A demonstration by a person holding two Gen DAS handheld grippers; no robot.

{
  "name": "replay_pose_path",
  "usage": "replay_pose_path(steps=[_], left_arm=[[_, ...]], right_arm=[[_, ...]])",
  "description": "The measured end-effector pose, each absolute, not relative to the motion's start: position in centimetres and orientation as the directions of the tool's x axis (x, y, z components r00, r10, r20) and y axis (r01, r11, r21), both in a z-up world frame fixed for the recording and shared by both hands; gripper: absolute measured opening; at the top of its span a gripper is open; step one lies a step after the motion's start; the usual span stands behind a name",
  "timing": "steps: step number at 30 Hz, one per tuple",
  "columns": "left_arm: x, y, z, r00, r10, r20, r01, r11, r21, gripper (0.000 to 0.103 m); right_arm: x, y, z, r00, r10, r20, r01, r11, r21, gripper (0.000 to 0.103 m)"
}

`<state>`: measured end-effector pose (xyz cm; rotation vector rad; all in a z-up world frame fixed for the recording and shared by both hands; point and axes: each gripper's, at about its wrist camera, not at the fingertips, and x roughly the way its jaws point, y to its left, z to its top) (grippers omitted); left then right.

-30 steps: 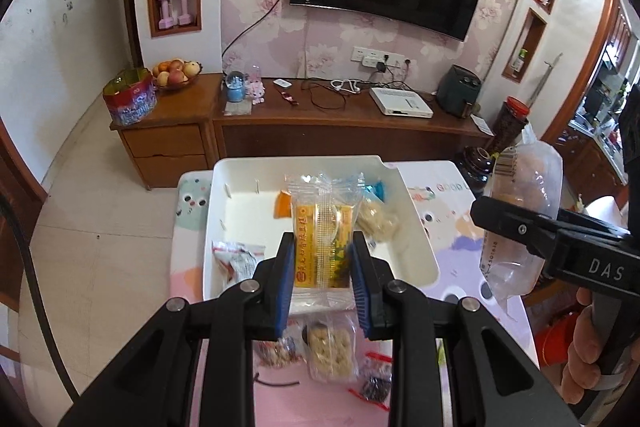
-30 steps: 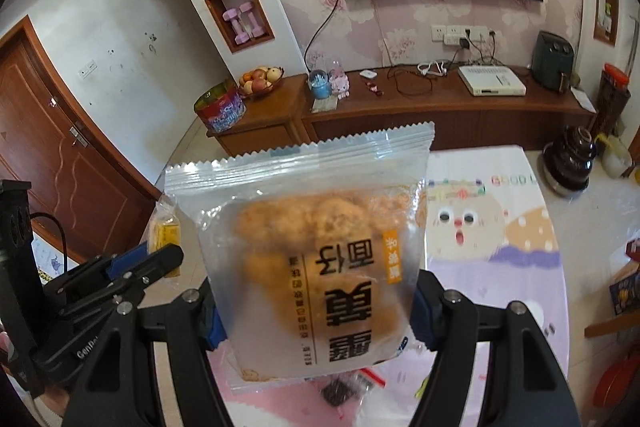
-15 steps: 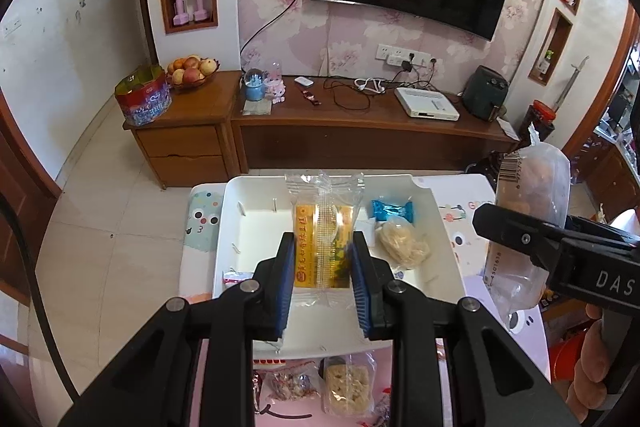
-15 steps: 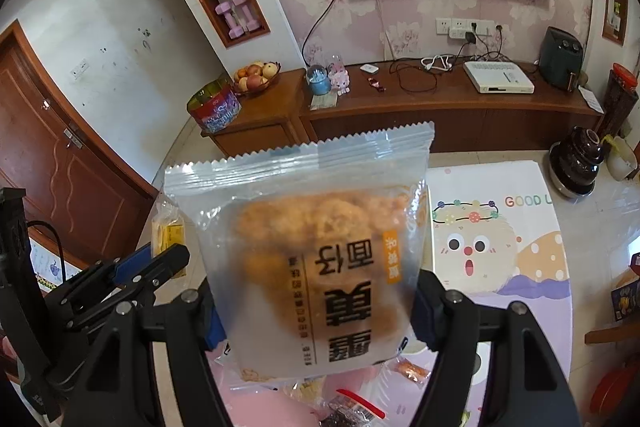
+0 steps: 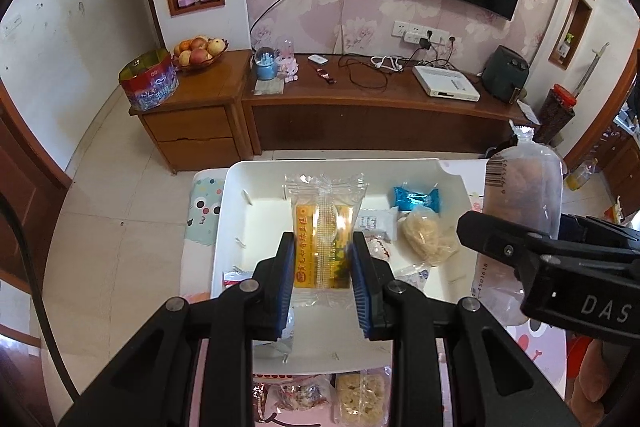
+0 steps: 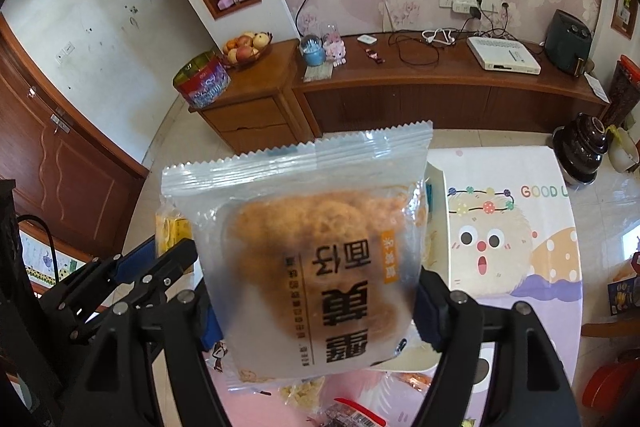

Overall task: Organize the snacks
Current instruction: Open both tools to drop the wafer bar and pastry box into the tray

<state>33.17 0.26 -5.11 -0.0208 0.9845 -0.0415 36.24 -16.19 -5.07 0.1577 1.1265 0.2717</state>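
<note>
Snack tray (image 5: 224, 227) sits under my left gripper (image 5: 324, 279), clamped on yellow pastry packet (image 5: 324, 247). Right gripper (image 6: 316, 311) jaws opening around meat-floss cake bag (image 6: 304, 259), blocking its view. Tray closer than before; blue candy (image 5: 416, 197) inside.

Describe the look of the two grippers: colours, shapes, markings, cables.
Both are matte black plastic. The left gripper has two angular, triangulated fingers with silver screws at the joints and ribbed blue pads. The right gripper is built the same, with blue pads; seen side-on from the left wrist view it carries white "DAS" lettering. A black cable curves along that view's left edge.
</note>
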Motion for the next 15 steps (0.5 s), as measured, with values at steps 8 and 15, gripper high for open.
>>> replay_pose_path(steps=[8,15], left_arm=[[33.9,0.8,-6.6,0.513,0.018,-0.858,-0.036,0.999,0.000,0.087],[33.3,0.9,-7.0,0.504,0.035,-0.863,-0.040,0.999,0.017,0.087]], right_arm=[[37.5,-16.1,-7.3,0.360,0.259,-0.896,-0.102,0.966,0.238,0.086],[36.9,-16.6,-7.1,0.369,0.252,-0.894,-0.112,0.968,0.226,0.088]])
